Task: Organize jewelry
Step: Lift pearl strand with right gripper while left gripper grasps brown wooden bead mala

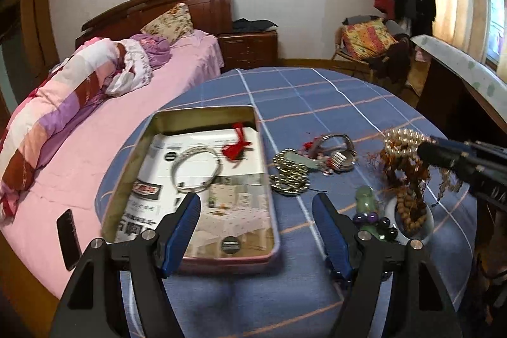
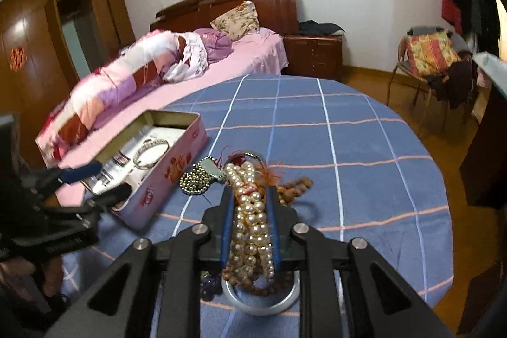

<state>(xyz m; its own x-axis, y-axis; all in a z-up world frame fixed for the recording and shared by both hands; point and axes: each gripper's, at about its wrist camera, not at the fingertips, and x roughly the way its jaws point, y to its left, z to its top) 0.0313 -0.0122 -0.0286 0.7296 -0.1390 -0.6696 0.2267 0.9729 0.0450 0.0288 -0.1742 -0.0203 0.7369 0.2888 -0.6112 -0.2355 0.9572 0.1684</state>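
An open pink tin [image 1: 133,176] [image 2: 164,176] lies on the blue checked table, lined with a printed sheet and holding a silver bangle [image 1: 195,168] [image 2: 151,152] and a red knot charm [image 1: 236,144]. My left gripper [image 1: 256,201] hovers open over the tin's near right corner, nothing between its fingers. My right gripper [image 2: 252,192] [image 1: 426,149] is shut on a bundle of pearl strands [image 2: 253,224] [image 1: 401,138], lifted above a white bowl [image 1: 424,227] [image 2: 263,303], with brown wooden beads [image 1: 408,205] dangling from it. A gold bead chain [image 1: 290,176] [image 2: 195,179] and a watch [image 1: 339,152] lie between tin and bowl.
A green jade piece [image 1: 367,198] and dark purple beads [image 1: 370,219] sit beside the bowl. A bed with pink sheets [image 1: 95,154] runs along the table's left edge, with a black phone [image 1: 68,232] on it. A desk [image 1: 456,75] stands right.
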